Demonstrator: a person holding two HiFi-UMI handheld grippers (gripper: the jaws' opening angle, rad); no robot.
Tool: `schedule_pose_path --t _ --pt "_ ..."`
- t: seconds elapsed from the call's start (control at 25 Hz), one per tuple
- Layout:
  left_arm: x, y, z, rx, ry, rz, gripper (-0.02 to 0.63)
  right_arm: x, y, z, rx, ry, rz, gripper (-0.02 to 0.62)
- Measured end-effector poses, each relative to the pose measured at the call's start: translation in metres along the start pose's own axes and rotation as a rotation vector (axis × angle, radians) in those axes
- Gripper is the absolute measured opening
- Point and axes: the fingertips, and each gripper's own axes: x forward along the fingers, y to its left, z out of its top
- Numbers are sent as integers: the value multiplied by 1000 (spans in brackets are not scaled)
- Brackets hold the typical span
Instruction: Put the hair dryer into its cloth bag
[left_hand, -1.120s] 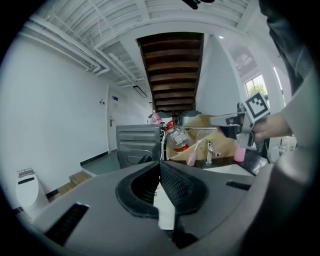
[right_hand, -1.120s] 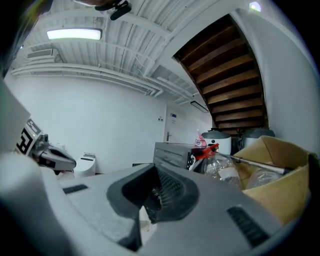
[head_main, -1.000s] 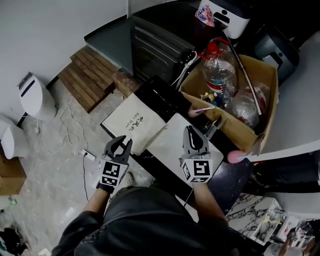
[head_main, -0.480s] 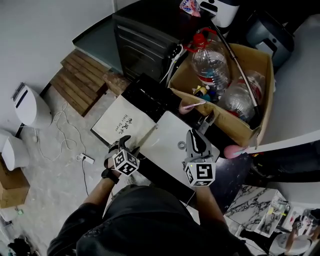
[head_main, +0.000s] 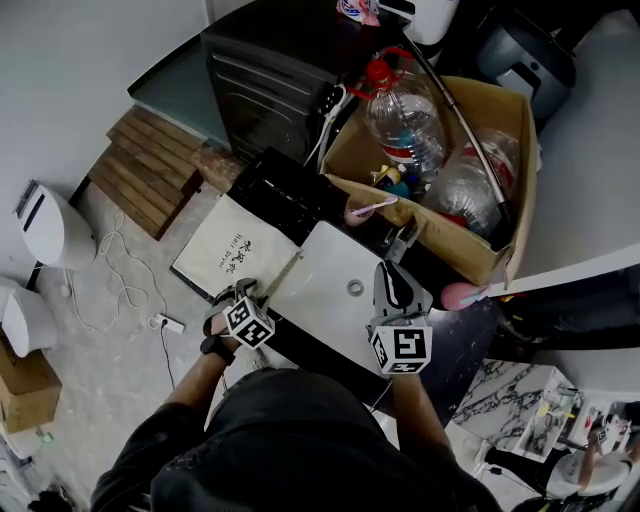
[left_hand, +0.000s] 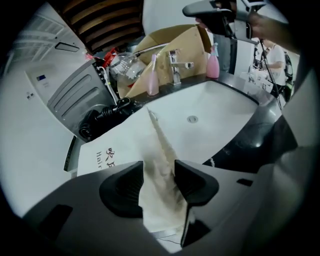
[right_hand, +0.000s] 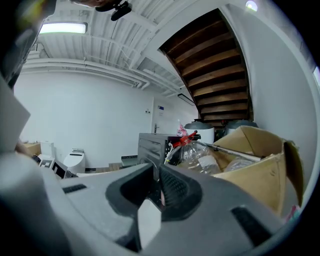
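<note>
The cream cloth bag (head_main: 225, 245) with dark print lies flat on the black counter, left of the white sink. My left gripper (head_main: 240, 298) points steeply down at the bag's near edge. In the left gripper view its jaws (left_hand: 157, 175) are closing on a raised fold of the cloth bag (left_hand: 160, 150), which fills the gap and touches both pads. The black hair dryer (left_hand: 105, 114) with its coiled cord lies beyond the bag, by the grey appliance. My right gripper (head_main: 393, 272) hovers over the sink's right side, shut (right_hand: 159, 187), nothing held.
The white sink basin (head_main: 330, 285) with a faucet (head_main: 403, 240) lies between the grippers. A cardboard box (head_main: 500, 262) behind it holds big plastic bottles (head_main: 405, 120). A dark appliance (head_main: 270, 70) stands at the back. White toilets (head_main: 45, 215) stand on the floor, left.
My left gripper has sunk from beside the counter onto the bag's near edge, tipping downward, and now has cloth between its jaws. The right gripper shifted slightly over the sink.
</note>
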Motion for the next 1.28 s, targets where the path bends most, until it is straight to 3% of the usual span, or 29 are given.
schedule_pose_path --t 0.12,0.24,0.4,0.56,0.88,1.08,1.28 --pt "5 -1 -4 -13 14 2 159 2 2 -1 -5 5 6 23" --pt "5 9 -7 -41 4 30 56 5 6 -3 -12 13 17 23" --pt "-10 22 0 -121 -49 28 37 11 11 -7 -8 22 30 23" --pt "-31 39 8 -248 -139 25 35 20 18 -8 -6 22 53 23" --pt "-81 82 32 -579 -408 -28 35 37 38 -7 -8 13 101 23" --pt "-84 85 30 -593 -424 -32 35 53 46 -5 -24 23 145 28" --pt "-81 84 26 -583 -414 -36 35 96 66 -16 -94 110 269 124"
